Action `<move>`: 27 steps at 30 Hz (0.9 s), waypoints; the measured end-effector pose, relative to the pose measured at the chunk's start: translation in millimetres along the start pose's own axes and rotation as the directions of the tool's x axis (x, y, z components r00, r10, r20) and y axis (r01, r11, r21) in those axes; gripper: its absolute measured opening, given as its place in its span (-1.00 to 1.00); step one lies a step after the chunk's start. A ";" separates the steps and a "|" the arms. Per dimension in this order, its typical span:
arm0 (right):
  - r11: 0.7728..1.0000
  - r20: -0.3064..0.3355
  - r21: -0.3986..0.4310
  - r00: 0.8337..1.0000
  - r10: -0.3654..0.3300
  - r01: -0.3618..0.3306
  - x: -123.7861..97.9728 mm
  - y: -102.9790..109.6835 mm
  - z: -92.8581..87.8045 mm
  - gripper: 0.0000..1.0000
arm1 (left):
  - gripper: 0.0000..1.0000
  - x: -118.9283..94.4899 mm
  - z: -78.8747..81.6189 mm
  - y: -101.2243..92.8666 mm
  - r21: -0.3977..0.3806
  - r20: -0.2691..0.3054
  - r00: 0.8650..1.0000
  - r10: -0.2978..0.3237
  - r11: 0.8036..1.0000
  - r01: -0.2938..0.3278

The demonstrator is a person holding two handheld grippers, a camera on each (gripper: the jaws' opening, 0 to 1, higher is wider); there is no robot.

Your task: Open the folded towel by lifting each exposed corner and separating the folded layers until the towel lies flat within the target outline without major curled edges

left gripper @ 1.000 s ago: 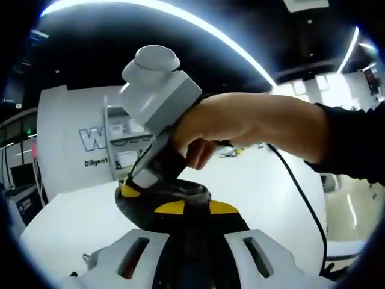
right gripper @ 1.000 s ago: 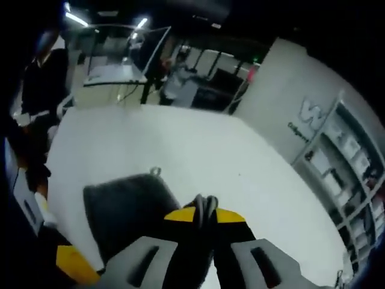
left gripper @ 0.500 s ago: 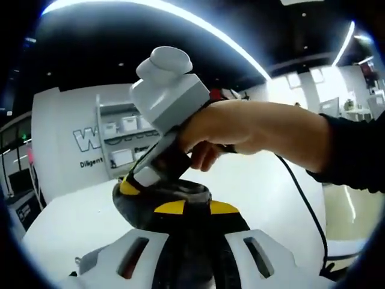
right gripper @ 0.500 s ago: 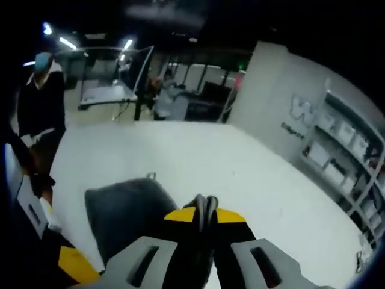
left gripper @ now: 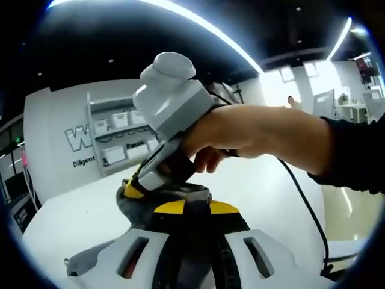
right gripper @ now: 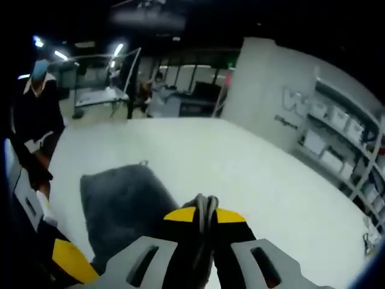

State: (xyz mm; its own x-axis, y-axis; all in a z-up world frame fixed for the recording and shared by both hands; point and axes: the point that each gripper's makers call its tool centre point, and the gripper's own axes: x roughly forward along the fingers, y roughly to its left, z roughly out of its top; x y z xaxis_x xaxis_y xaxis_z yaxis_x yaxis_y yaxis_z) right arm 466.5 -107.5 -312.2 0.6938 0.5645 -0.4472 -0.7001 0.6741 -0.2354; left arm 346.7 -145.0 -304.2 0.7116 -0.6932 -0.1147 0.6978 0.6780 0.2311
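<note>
Your left gripper [left gripper: 194,211] has its yellow-tipped jaws pressed together on a fold of the grey towel [left gripper: 174,194], which bunches up just above the tips in the left gripper view. Lower down on that side, a grey flap of the same cloth pokes out beside the white jaw housing, hanging over the white table [left gripper: 72,217]. Straight above the towel in that view sits your right gripper [left gripper: 133,188], gripped by your hand [left gripper: 252,129]; its yellow tips meet the cloth at the towel's upper edge, touching it. A black cable [left gripper: 304,205] runs down from that hand across the table to the right of the towel. Beyond the table stands a white wall panel [left gripper: 57,150] with lettering, and shelves with boxes beside it.

In the right gripper view, the towel [right gripper: 123,205] lies spread on the table [right gripper: 240,174] to the left of the jaws, a small loop at its far corner. Your right gripper [right gripper: 204,212] is clamped on a thin ridge of towel edge that stands up between the yellow tips. Left of the towel, your left gripper [right gripper: 69,259] shows a yellow tip at the cloth's near edge. Farther left, past the table's edge, a person in dark clothes [right gripper: 36,120] stands.
</note>
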 end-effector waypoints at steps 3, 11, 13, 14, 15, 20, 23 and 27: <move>1.000 -0.003 0.021 1.000 -0.001 0.001 -2.4 -5.1 -8.6 -0.92 | -0.80 4.3 -3.5 -5.8 0.001 -0.011 1.000 -0.009 1.000 0.009; 0.998 -0.011 0.056 1.000 -0.004 0.004 -4.7 -10.1 -28.5 -0.92 | -0.80 11.7 -12.2 -16.6 0.009 -0.037 0.999 -0.030 0.999 0.031; 0.998 -0.015 0.066 1.000 -0.005 0.006 -4.1 -11.9 -34.2 -0.92 | -0.80 13.7 -15.1 -18.4 0.011 -0.046 0.998 -0.037 0.999 0.037; 0.997 -0.017 0.072 1.000 -0.006 0.007 -3.7 -13.1 -37.3 -0.92 | -0.80 14.6 -15.9 -19.2 0.013 -0.049 0.998 -0.038 0.999 0.039; 0.997 -0.020 0.081 1.000 -0.006 0.007 -3.3 -14.2 -41.0 -0.92 | -0.80 15.6 -16.8 -19.9 0.016 -0.052 0.998 -0.040 0.999 0.041; 0.994 -0.038 0.110 0.999 -0.012 0.016 -2.1 -20.3 -60.9 -0.92 | -0.79 23.7 -23.6 -26.6 0.026 -0.071 0.996 -0.056 0.998 0.058; 0.993 -0.037 0.115 0.999 -0.019 0.023 -1.3 -22.1 -67.7 -0.92 | -0.79 27.8 -29.0 -30.5 0.030 -0.083 0.995 -0.063 0.997 0.066; 0.991 -0.052 0.128 0.998 -0.019 0.026 -1.6 -26.9 -79.6 -0.91 | -0.79 32.1 -36.9 -38.7 0.039 -0.105 0.991 -0.080 0.996 0.084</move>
State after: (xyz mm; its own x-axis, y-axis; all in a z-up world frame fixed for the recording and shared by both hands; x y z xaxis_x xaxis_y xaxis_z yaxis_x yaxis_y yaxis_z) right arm 470.8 -164.5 -373.8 0.6974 0.5262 -0.4866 -0.6548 0.7438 -0.1343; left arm 345.6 -184.5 -352.5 0.6582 -0.7157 -0.2335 0.7516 0.6070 0.2581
